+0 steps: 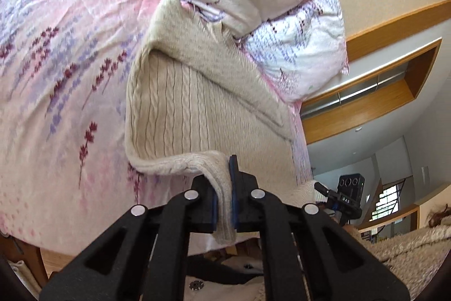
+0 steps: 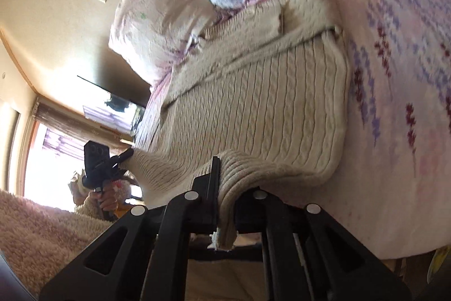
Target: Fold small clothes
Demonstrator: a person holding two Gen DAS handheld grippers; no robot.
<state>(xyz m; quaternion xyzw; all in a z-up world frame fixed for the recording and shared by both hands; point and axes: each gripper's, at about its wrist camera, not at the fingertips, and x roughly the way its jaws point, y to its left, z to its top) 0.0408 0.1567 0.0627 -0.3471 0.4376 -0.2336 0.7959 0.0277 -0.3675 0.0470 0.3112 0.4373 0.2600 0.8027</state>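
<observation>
**Sweater Hem Clamped at Two Corners**

Sweater: the cream cable-knit sweater [image 1: 180, 103] lies on a pink bedspread with a purple and maroon lavender print [image 1: 56, 75]. Its far end, with a sleeve folded across the body, reaches up against the pillows. The near ribbed hem is raised off the bedspread at both corners and sags between them.

Left gripper [image 1: 224, 196]: black frame with blue pads. Its jaws are closed onto the ribbed hem at one corner; the knit passes between the pads and a short tail hangs out below them. In the right wrist view the same tool [image 2: 128, 154] appears at the left, pinching the far hem corner, with the person's hand [image 2: 105, 199] around its handle.

Right gripper [image 2: 225, 188]: jaws clamped on the other hem corner. The ribbing drapes over the right finger and a frayed end hangs below. In the left wrist view it [image 1: 320, 185] shows at the right, gripping the hem edge.

Surroundings: two floral pillows [image 1: 298, 52] are stacked at the head of the bed. A fluffy beige sleeve [image 2: 42, 230] fills the lower left corner of the right wrist view.
</observation>
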